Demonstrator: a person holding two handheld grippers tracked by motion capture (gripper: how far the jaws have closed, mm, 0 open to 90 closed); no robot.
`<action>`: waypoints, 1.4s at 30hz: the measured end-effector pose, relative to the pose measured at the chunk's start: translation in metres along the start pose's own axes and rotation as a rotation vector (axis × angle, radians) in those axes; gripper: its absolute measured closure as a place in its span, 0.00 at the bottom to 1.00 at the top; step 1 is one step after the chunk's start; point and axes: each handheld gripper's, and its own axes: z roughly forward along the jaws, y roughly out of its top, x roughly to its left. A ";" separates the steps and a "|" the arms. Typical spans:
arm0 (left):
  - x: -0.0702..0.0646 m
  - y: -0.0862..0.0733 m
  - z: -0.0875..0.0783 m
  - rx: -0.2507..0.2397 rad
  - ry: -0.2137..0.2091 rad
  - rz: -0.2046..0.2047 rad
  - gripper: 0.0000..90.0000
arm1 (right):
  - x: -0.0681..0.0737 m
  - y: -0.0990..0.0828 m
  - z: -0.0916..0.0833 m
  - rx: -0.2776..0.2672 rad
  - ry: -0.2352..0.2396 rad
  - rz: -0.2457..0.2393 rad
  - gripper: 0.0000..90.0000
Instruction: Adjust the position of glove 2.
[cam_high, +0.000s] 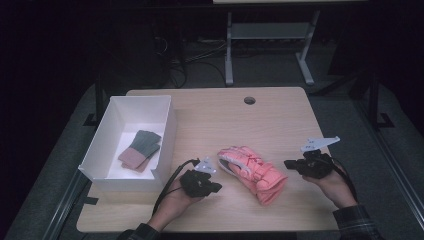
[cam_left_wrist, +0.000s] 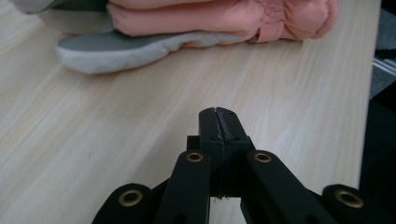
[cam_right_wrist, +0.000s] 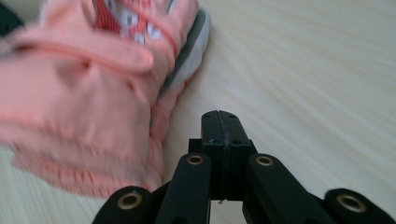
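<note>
A padded pink glove with a grey-white palm lies on the wooden table, between my two grippers. My left gripper rests just left of the glove, shut with nothing in it; in the left gripper view its jaws meet and the glove lies a little ahead. My right gripper sits just right of the glove, also shut and empty; in the right gripper view its jaws press together beside the glove. Neither gripper touches the glove.
A white open box stands at the table's left and holds a folded green and pink knit item. A round cable hole is near the table's far edge. A desk frame stands behind the table.
</note>
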 end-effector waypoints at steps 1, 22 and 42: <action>0.000 0.001 0.002 -0.006 -0.002 -0.011 1.00 | 0.000 -0.005 0.003 0.013 0.007 -0.005 1.00; 0.005 0.029 0.035 -0.014 -0.030 -0.017 1.00 | 0.017 -0.022 0.032 0.086 0.115 -0.033 1.00; 0.021 0.020 0.025 -0.050 -0.031 -0.053 1.00 | 0.077 -0.018 0.042 0.067 0.274 -0.088 1.00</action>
